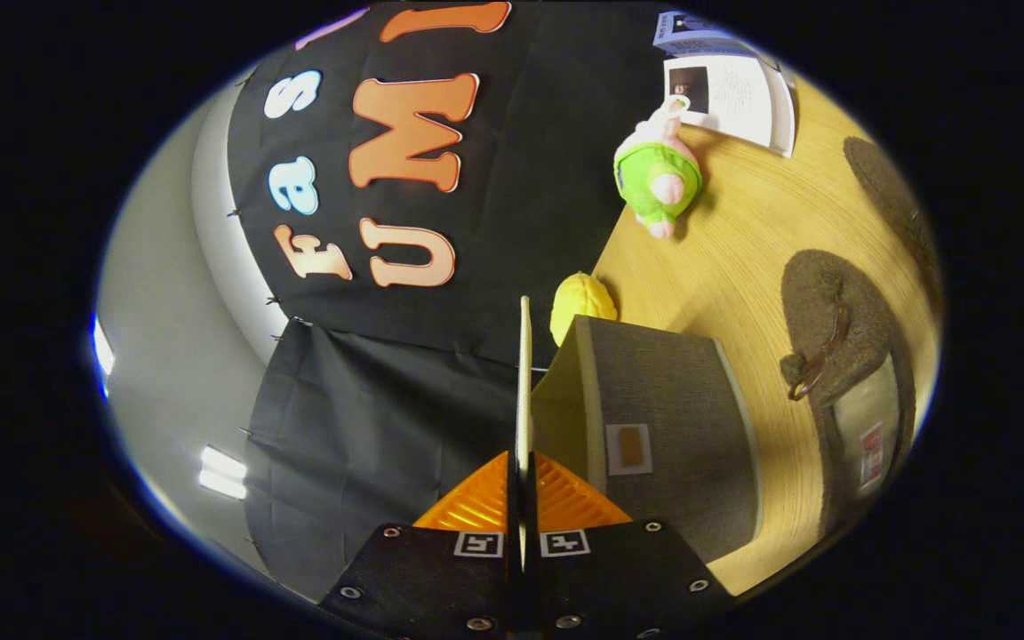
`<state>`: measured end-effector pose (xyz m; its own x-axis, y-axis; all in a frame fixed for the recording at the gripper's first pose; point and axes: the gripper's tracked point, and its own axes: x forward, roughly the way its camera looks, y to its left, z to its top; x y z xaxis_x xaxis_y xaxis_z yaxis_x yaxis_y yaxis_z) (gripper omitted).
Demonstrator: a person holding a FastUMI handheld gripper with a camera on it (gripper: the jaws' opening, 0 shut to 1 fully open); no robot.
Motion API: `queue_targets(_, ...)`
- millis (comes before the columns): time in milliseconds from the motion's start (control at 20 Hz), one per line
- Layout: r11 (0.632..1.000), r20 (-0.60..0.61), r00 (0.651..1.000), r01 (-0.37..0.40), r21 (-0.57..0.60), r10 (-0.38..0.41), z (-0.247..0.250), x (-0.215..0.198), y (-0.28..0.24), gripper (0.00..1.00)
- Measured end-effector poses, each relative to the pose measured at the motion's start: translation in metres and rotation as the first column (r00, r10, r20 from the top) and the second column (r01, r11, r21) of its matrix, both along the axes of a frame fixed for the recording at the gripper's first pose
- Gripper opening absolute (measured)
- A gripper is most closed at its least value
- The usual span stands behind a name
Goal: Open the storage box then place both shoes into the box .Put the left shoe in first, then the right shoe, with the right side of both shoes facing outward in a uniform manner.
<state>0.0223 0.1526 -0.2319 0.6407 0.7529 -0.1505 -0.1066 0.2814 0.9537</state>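
Storage box [672,427] lies just beyond the fingers on the wooden table [743,240] — its thin lid flap [524,382] is pinched edge-on by the closed gripper [524,498]. Light, slightly flexible board is judged; the free edge is best held.

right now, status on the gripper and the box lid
Gripper shut on thin pale lid panel, edge-on between fingers. Grey fabric storage box open beside it. Grey shoes still on wooden table.
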Motion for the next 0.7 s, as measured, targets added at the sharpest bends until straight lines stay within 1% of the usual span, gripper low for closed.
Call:
queue_targets(150, 1.0, 0.034, 0.999, -0.01, -0.005, 0.01, 0.025, -0.003, 0.018, 0.01)
queue_targets(300, 0.999, 0.071, 0.997, -0.043, 0.021, 0.041, 0.054, -0.013, 0.053, 0.01)
queue_targets(450, 0.998, 0.104, 0.993, -0.062, 0.018, 0.06, 0.078, -0.015, 0.086, 0.02)
queue_targets(550, 0.998, 0.122, 0.99, -0.069, 0.012, 0.067, 0.09, -0.015, 0.109, 0.02)
queue_targets(700, 0.995, 0.135, 0.986, -0.099, -0.003, 0.098, 0.098, -0.015, 0.146, 0.03)
